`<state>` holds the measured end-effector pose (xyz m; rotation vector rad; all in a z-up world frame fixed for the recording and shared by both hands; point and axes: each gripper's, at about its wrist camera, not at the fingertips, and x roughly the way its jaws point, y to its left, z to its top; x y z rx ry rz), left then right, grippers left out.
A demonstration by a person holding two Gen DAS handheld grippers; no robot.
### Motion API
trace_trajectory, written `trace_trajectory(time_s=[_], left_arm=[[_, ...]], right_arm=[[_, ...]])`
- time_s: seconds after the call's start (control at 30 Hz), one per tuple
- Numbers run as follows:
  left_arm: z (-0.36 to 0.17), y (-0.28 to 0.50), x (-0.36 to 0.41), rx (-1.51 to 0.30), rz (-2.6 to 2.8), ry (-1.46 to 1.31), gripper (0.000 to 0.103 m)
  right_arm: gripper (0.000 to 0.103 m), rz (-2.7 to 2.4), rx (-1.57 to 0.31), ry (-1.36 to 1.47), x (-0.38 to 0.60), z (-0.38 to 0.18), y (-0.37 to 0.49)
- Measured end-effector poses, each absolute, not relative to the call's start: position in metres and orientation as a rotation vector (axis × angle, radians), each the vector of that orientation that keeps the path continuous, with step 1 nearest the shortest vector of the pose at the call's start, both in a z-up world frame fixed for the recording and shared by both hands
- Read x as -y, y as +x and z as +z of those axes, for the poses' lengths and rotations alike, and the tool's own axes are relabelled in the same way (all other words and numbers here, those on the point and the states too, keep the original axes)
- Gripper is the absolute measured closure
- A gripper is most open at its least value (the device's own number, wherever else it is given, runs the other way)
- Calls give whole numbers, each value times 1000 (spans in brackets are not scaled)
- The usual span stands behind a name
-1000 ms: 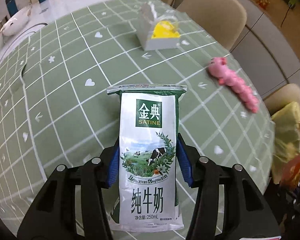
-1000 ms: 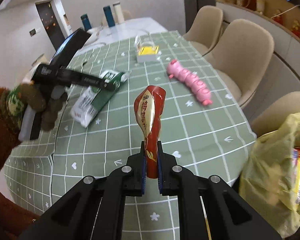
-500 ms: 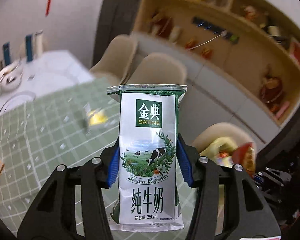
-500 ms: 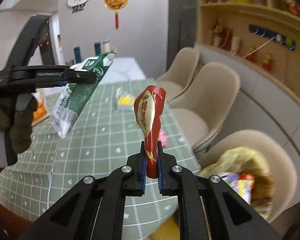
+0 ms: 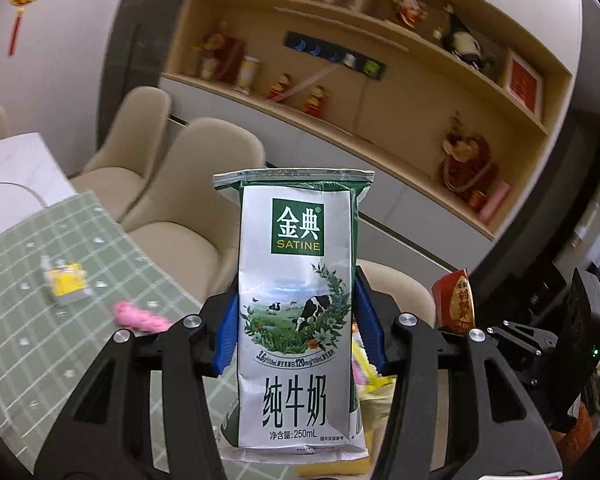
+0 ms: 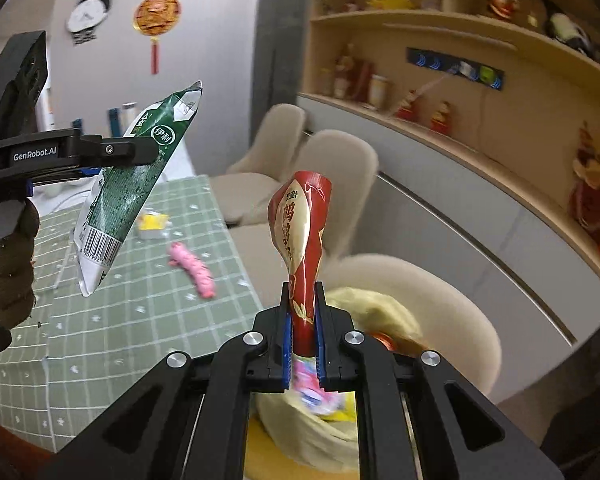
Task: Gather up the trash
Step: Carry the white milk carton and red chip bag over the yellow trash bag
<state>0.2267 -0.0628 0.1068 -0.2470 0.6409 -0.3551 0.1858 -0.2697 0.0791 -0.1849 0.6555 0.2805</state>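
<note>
Grip confirmed on both sides: left hand-held gripper (image 5: 296, 330) clamps an upright milk pouch (image 5: 298, 312); right hand-held gripper (image 6: 303, 338) pinches a red snack wrapper (image 6: 302, 240) above a yellow trash bag (image 6: 364, 308) on a chair. Farther off, a pink toy (image 6: 192, 266) and a small yellow-and-white box (image 6: 152, 225) lie on the green checked surface (image 6: 112, 320).

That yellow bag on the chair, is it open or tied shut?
Open: the yellow bag gapes on the chair, and colourful wrappers show inside its mouth.
</note>
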Motion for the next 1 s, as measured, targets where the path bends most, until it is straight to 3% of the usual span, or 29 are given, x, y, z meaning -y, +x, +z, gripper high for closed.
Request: trace_trajectory(time_s=[0.5,0.83,1.0], left_arm=[[54,287,181,-656,-549,-226,55],[-42,333,255,-923,-589,-112,55],[-64,341,269,-1028,-638,-121,56]], right_arm=[[93,112,-743,-73,377,37,218],[93,78,-799,6,415,2,240],[93,74,-820,44,423,-12,242]])
